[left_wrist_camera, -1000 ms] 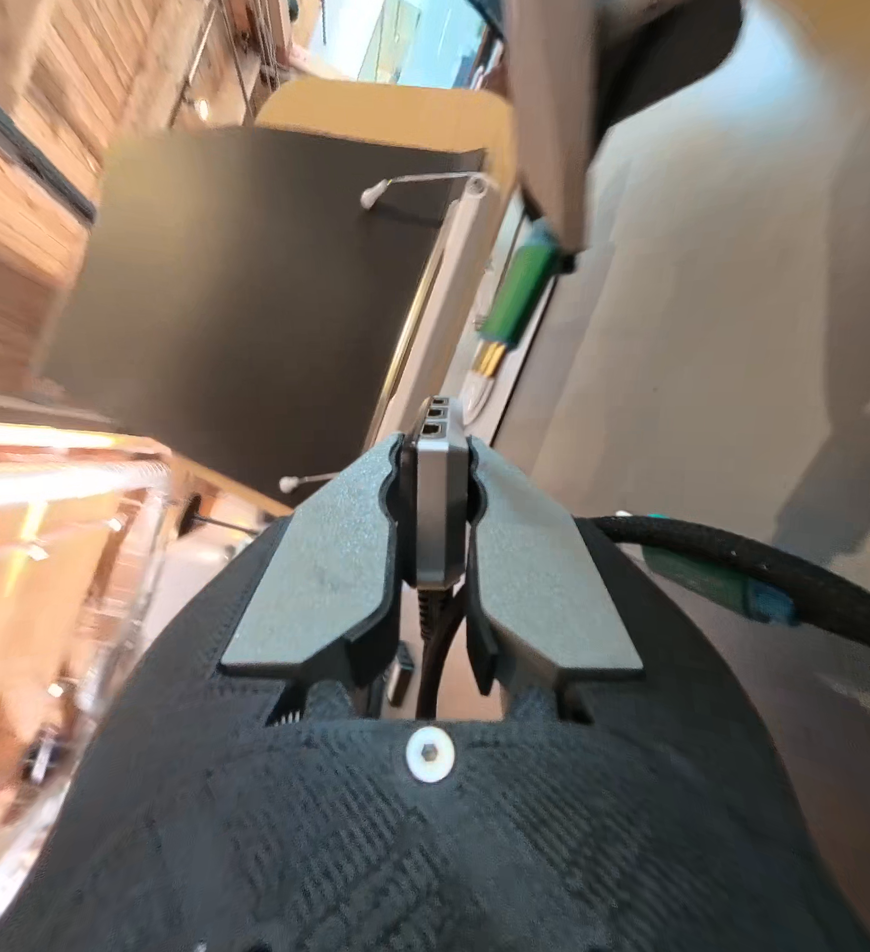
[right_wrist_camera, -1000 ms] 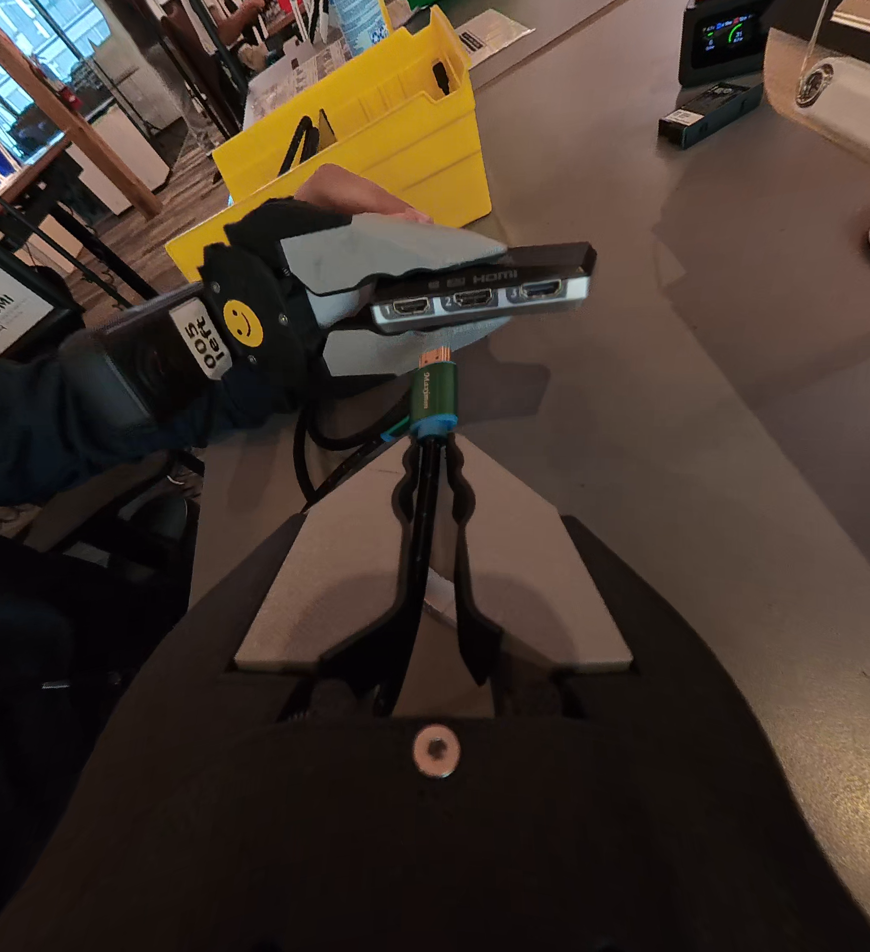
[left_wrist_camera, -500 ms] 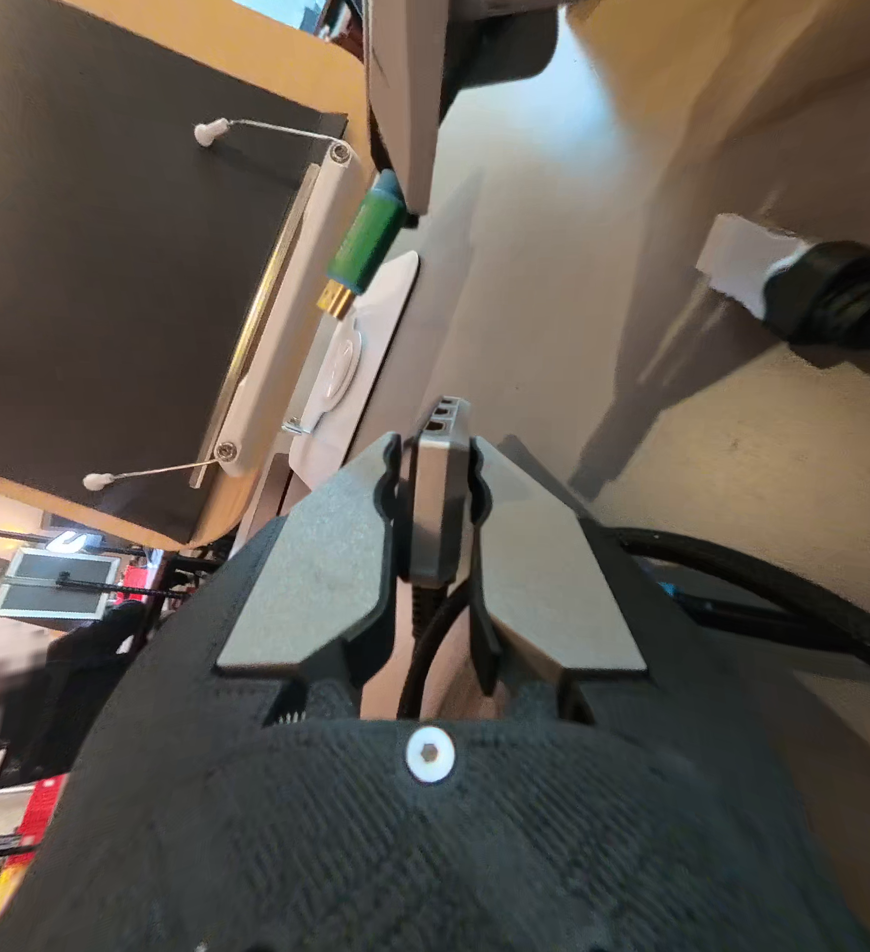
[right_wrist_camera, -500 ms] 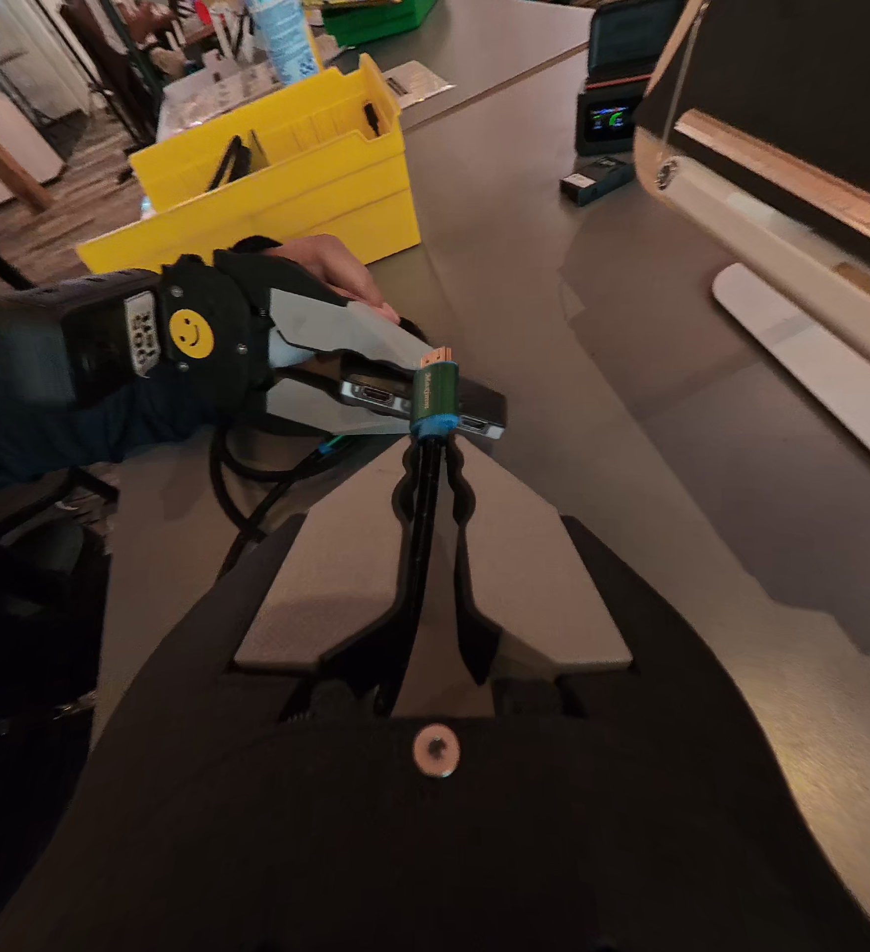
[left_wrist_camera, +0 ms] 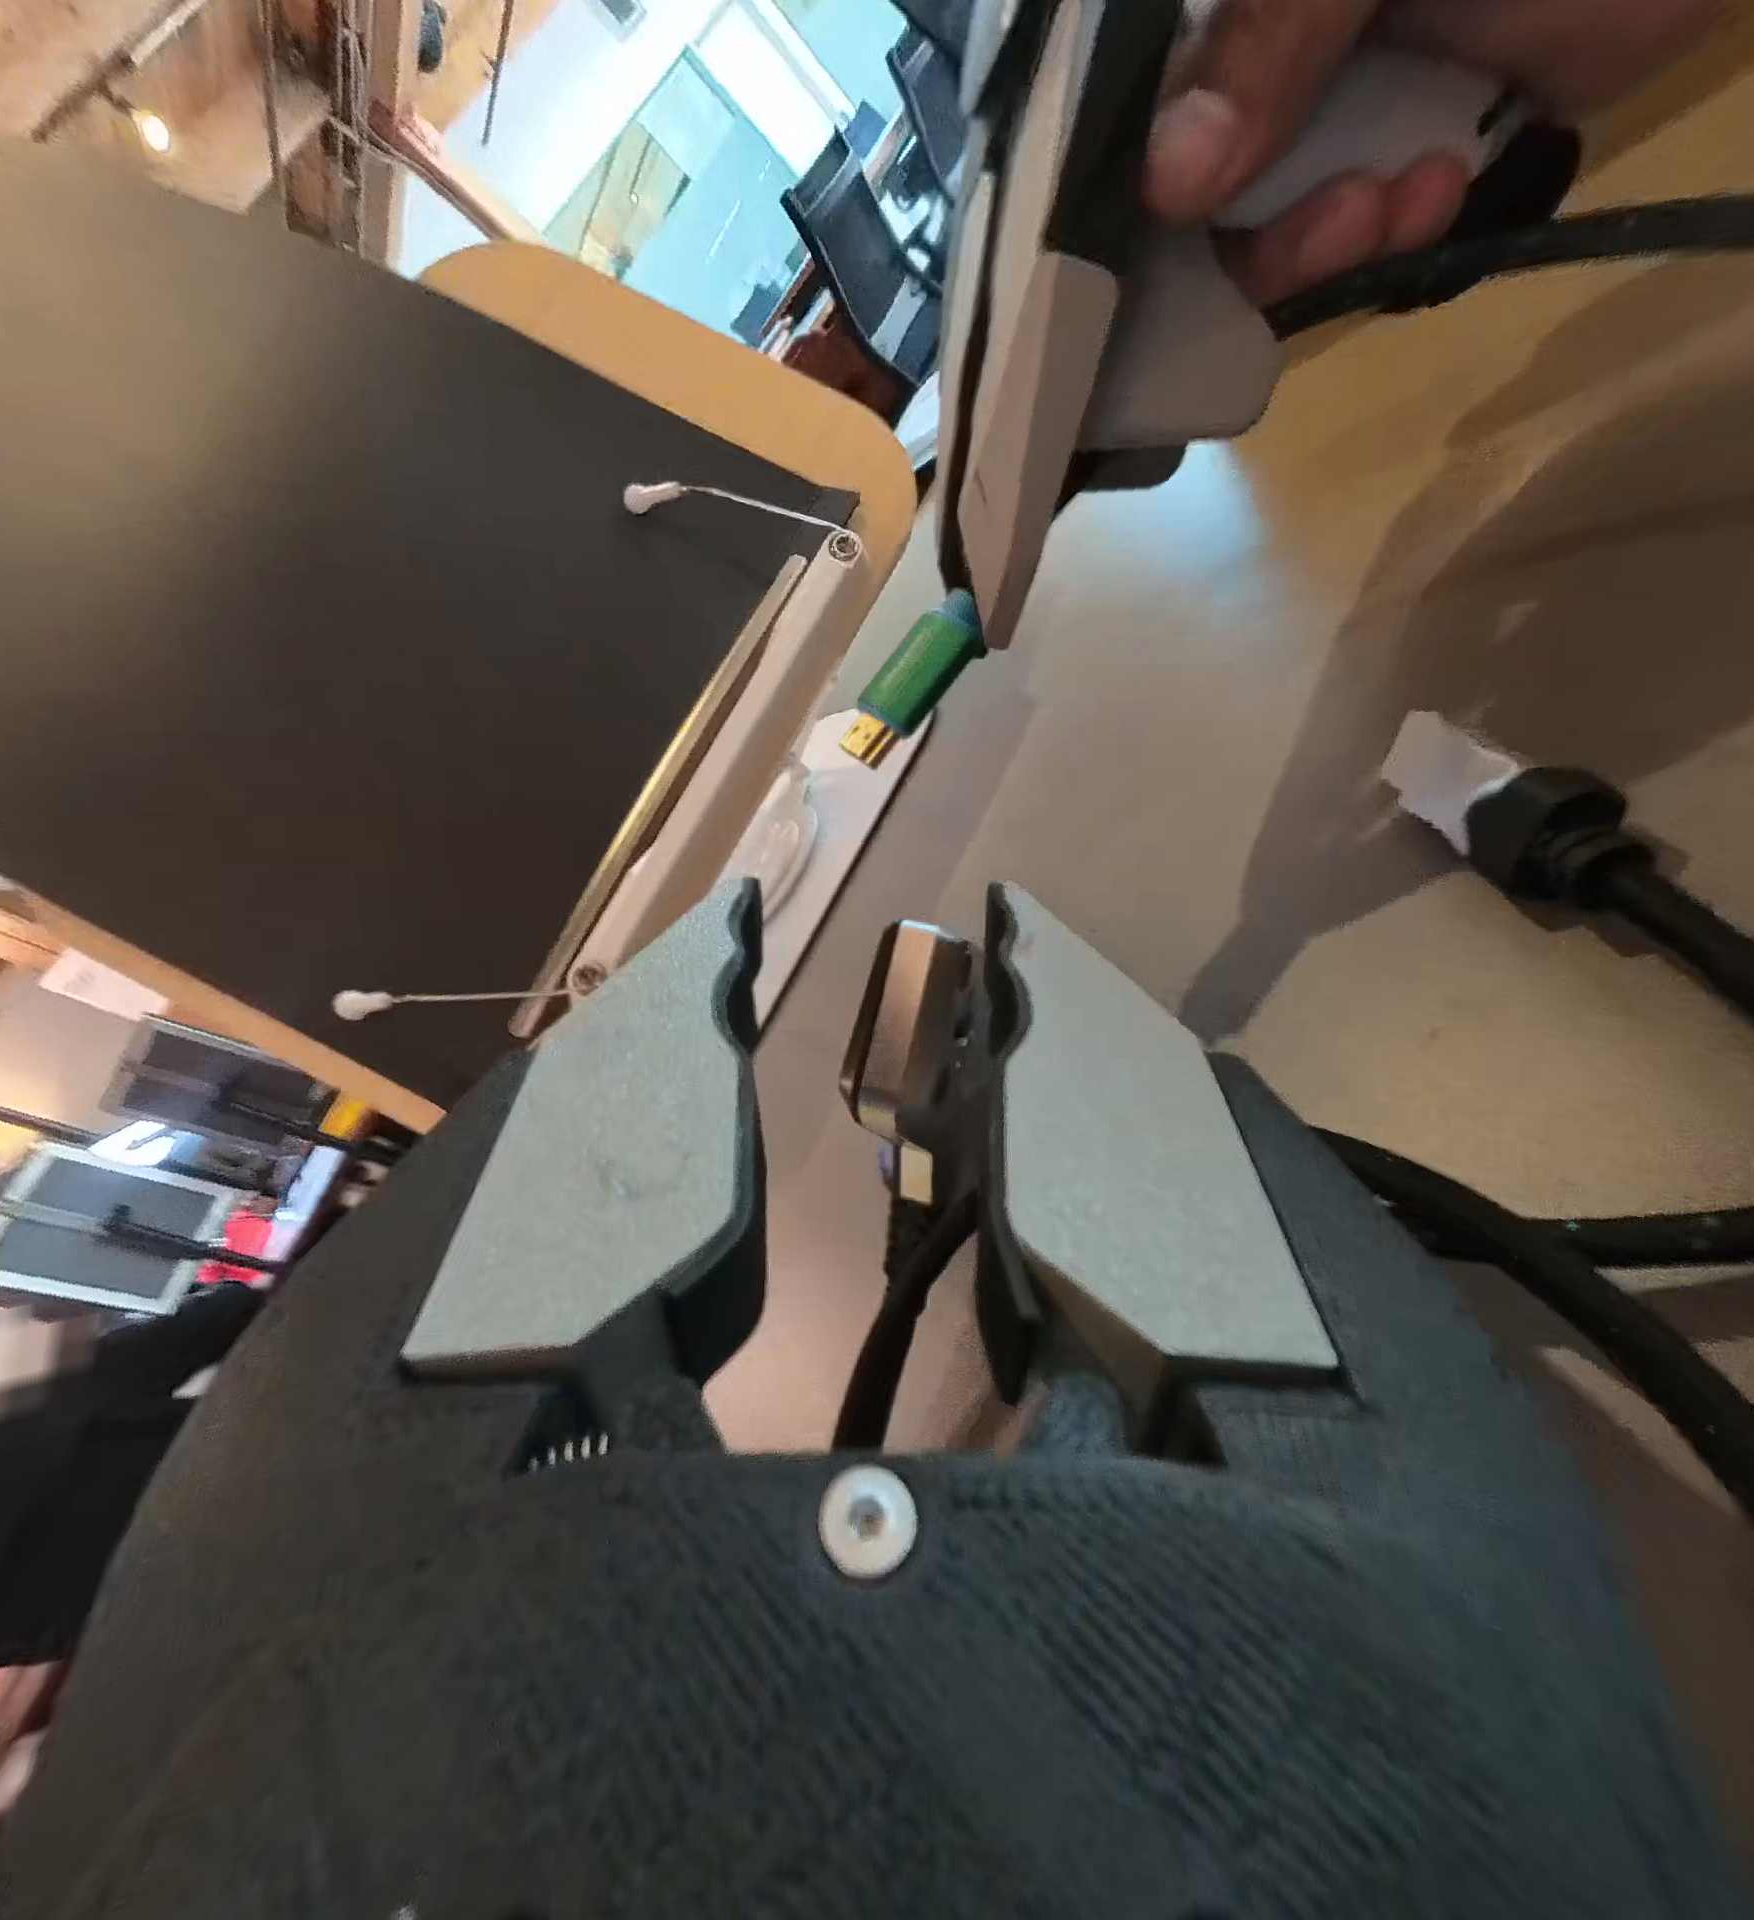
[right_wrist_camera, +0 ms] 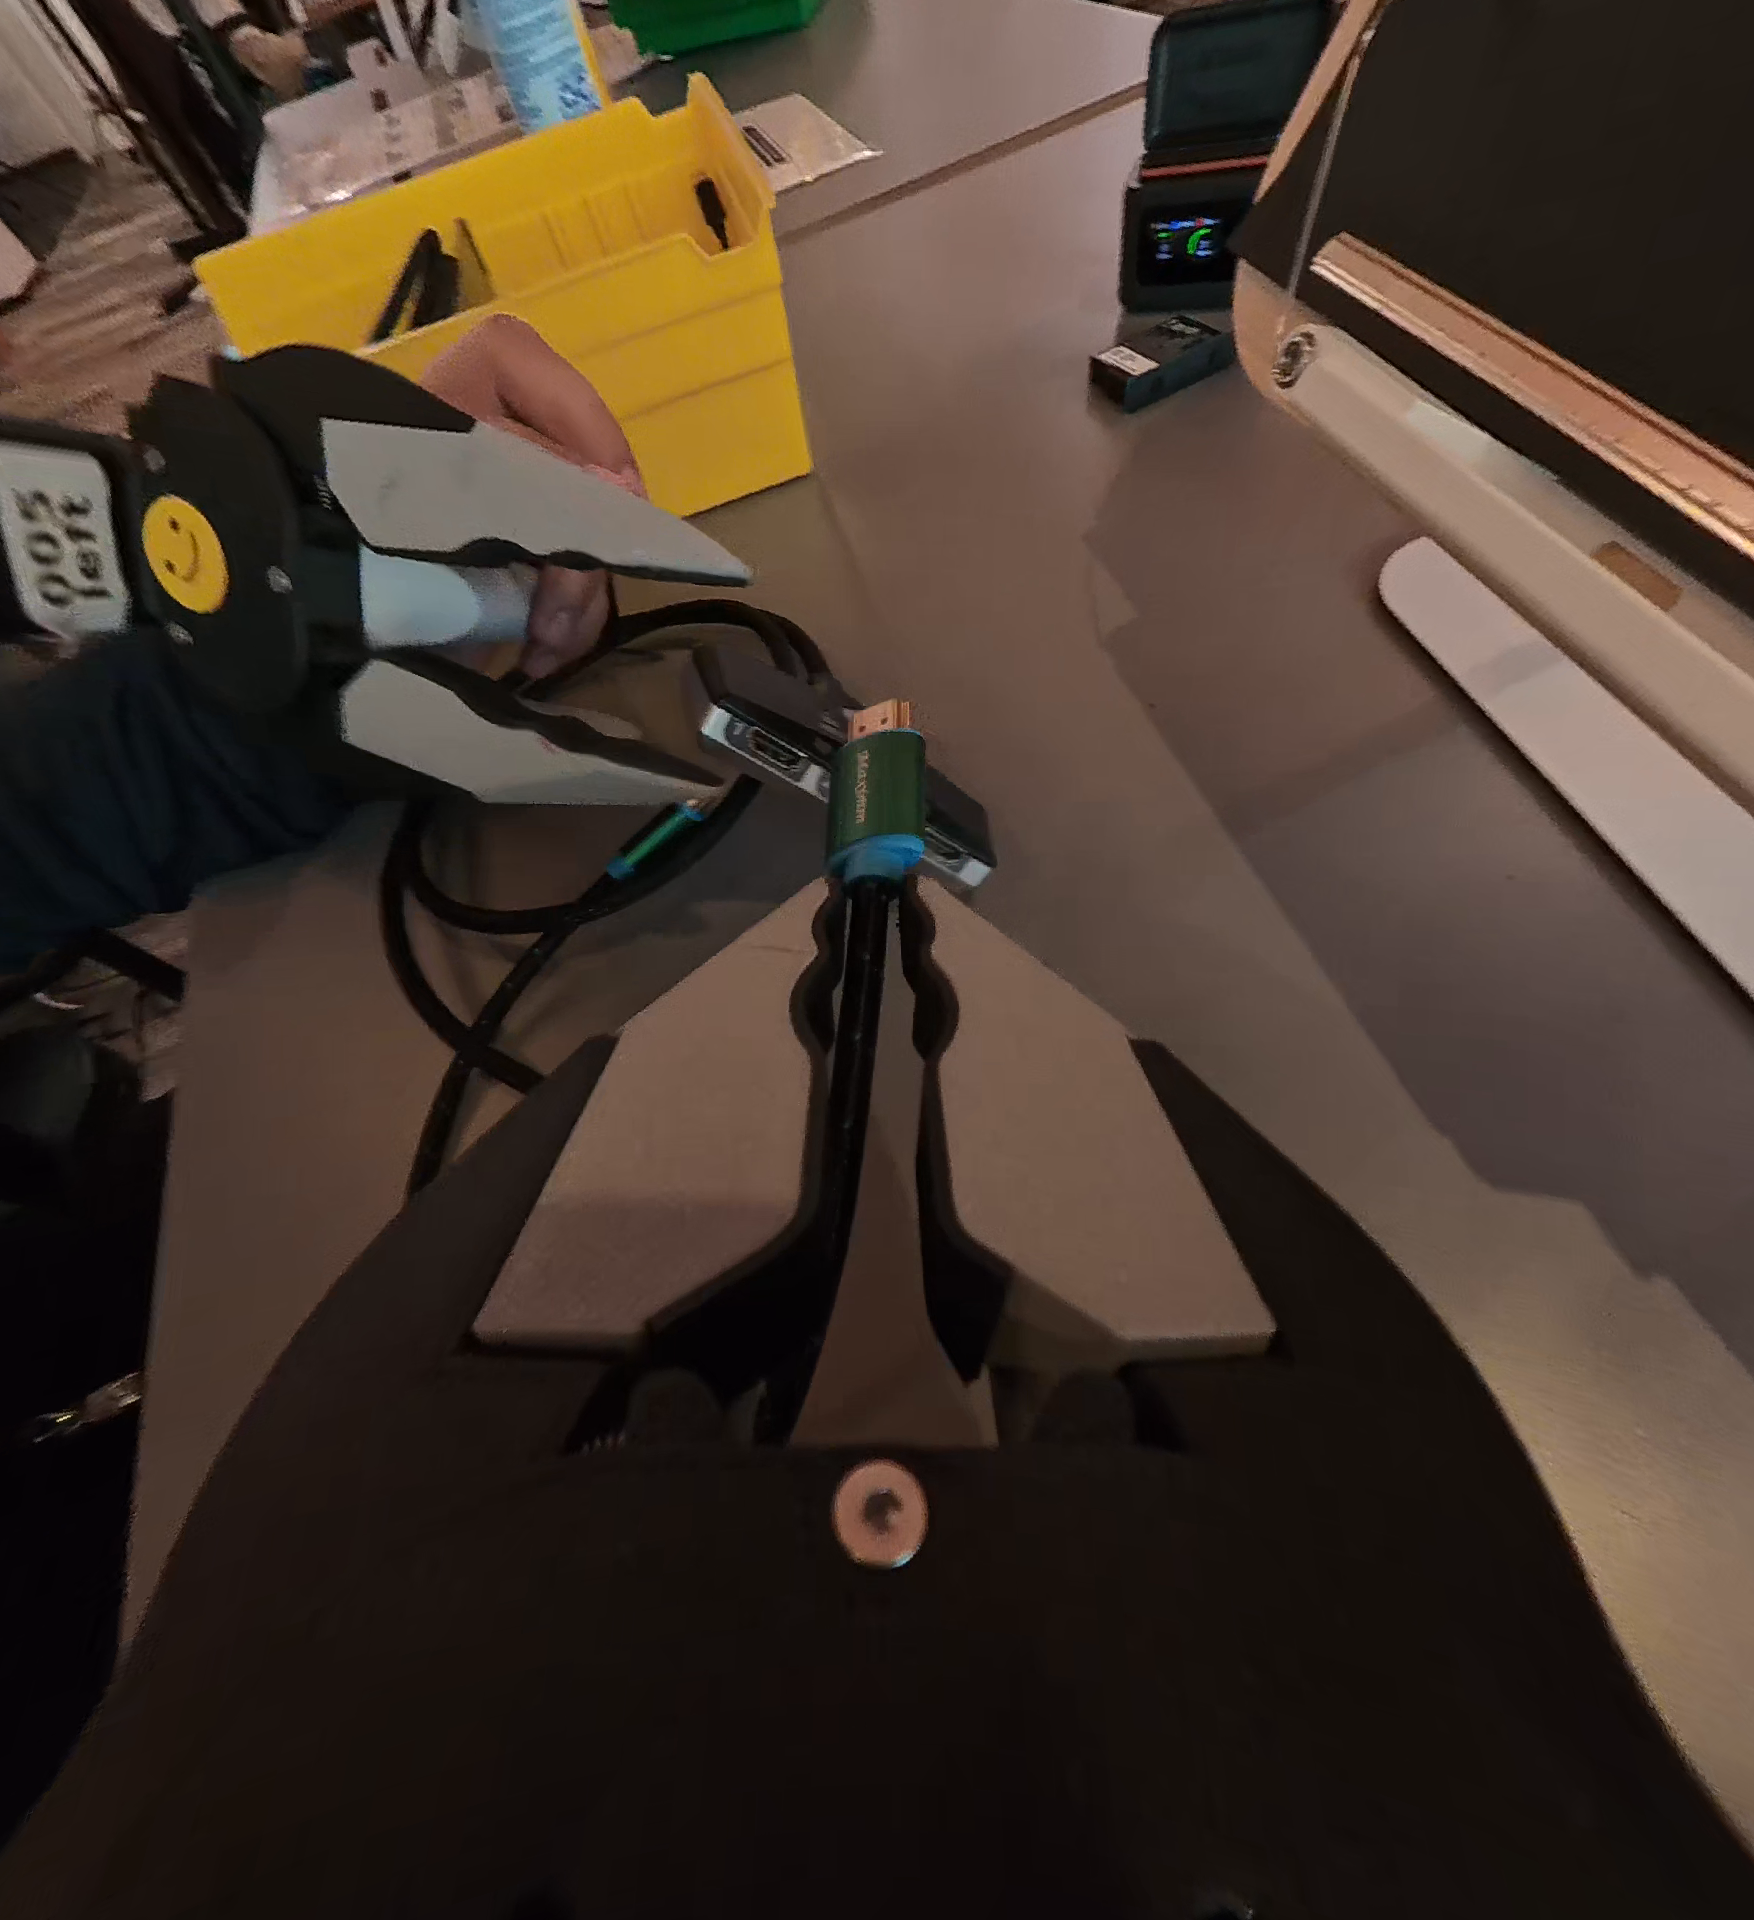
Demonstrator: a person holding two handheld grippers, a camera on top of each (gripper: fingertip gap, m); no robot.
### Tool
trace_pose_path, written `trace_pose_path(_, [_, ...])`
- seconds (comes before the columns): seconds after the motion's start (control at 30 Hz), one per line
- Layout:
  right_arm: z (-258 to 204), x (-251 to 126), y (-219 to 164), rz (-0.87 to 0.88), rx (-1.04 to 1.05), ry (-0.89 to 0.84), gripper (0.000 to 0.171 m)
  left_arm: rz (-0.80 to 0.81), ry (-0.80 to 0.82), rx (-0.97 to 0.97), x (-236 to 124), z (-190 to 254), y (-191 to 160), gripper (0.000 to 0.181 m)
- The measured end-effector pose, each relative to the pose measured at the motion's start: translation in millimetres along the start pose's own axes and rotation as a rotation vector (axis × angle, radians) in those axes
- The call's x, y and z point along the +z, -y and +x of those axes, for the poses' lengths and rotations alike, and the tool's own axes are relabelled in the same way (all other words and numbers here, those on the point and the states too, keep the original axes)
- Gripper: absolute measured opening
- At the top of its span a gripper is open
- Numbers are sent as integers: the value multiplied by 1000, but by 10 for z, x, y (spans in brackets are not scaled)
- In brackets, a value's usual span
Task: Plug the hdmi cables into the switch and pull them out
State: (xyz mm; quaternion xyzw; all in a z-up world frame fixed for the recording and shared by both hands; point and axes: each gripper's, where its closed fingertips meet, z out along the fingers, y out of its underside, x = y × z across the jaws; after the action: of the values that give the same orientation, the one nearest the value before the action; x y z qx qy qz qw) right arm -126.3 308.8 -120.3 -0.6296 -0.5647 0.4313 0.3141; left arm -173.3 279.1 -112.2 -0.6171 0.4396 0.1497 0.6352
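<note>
Left gripper [right_wrist_camera: 727, 675] at 9 o'clock: fingers wide apart, nothing pinched. Switch [right_wrist_camera: 748, 707] sits on the table [right_wrist_camera: 1112, 779] beyond its tips, ports facing the plug. Right gripper [right_wrist_camera: 868, 904] clamps the black cable just behind the green HDMI plug [right_wrist_camera: 873, 795], centre frame, unplugged, so the connector points forward for insertion. Yellow bin [right_wrist_camera: 644, 312] at 11.

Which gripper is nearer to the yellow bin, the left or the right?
Left. The left gripper hangs open just in front of the yellow bin; the right gripper, shut on the HDMI cable, is farther back.
</note>
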Motion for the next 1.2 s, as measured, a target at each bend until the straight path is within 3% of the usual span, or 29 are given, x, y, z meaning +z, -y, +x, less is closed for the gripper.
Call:
trace_pose_path(0.27, [-387,33,-39,-26,38,247,8,-2,50,196,-27,107,156,40])
trace_pose_path(0.4, [-645,57,-90,-64,43,385,8,27,19,239,-12,238,212,21])
trace_pose_path(0.6, [-713,54,-137,-93,34,427,8,38,-70,231,-59,308,255,13])
trace_pose_path(0.77, [-636,36,-150,-110,-110,314,12,-31,-131,180,-28,357,179,12])
trace_pose_path(0.87, [-656,-36,-75,-62,-381,180,23,-62,-180,94,-32,360,134,12])
trace_pose_path(1.03, [-729,-11,-10,-27,-795,-68,18,-47,-280,-93,-77,387,209,12])
trace_pose_path(1.2, [-687,89,-131,-106,-843,-102,12,-23,-359,-157,-92,491,277,12])
